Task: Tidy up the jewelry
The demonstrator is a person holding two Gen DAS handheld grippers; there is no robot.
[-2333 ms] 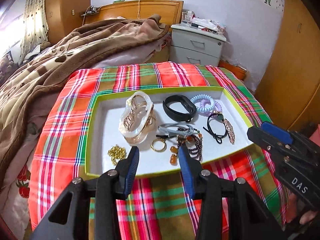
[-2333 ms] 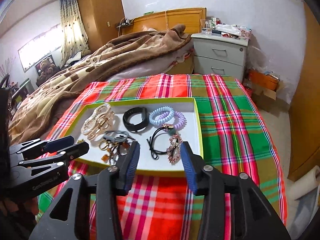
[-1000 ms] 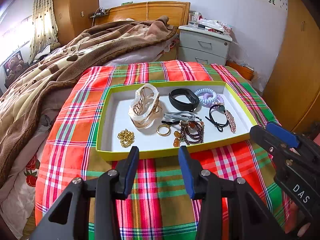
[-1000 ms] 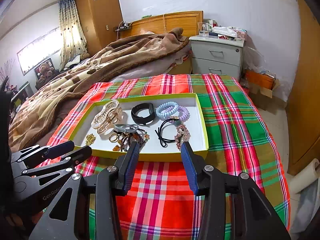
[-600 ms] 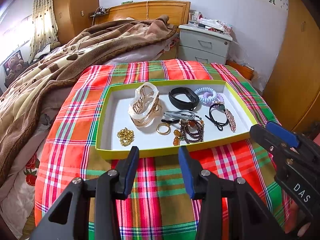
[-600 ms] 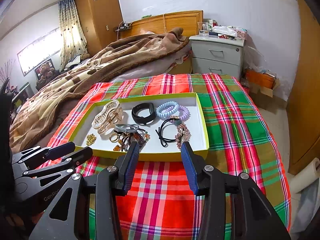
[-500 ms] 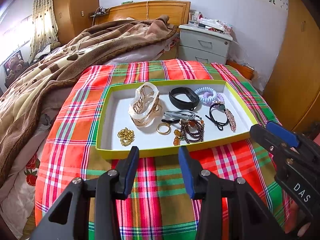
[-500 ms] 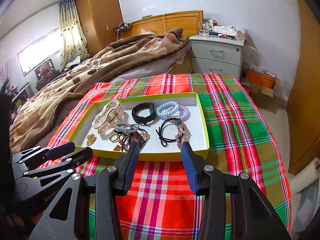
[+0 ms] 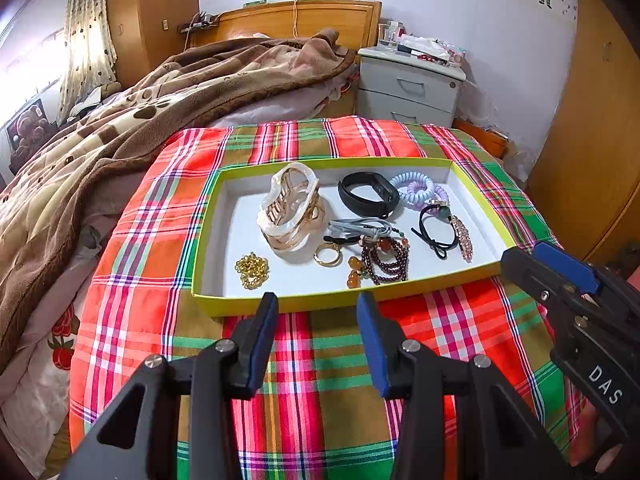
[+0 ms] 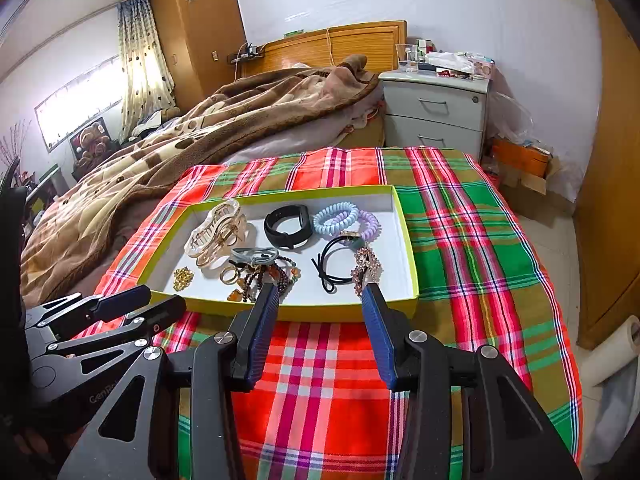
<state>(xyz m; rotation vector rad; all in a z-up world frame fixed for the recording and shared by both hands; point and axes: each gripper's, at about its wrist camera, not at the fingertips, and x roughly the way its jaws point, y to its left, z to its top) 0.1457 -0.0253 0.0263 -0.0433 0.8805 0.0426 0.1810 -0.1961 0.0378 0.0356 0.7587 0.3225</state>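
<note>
Both grippers held above the checked cloth [image 9: 152,240], on the near side of the yellow-edged tray [image 9: 208,240], touching nothing. Left gripper [image 9: 316,308] with jaws wide apart and empty; right gripper [image 10: 318,294] the same, wide and empty. In the left view, only part of the right gripper seen at the right edge, its body cut off by the frame. Inside the tray, all the jewelry: a large pearly hair claw [image 9: 290,210] at the back left, a small heap of gold chain [image 9: 251,270] alone near the front left, a black band [image 9: 368,194] behind the middle, 2 coiled hair ties [image 9: 418,188], 1 blue and 1 purple, touching each other at the back right. In the middle a tangle, hard to separate: grey hair ties [image 9: 360,228], a gold ring [image 9: 328,255], dark bead bracelets [image 9: 386,260], some amber beads. To the right a black hair tie [image 9: 436,230] beside a pink sparkling clip [image 9: 464,236]. In the right view, the front of the bead tangle hidden behind a fingertip [image 10: 267,292].
</note>
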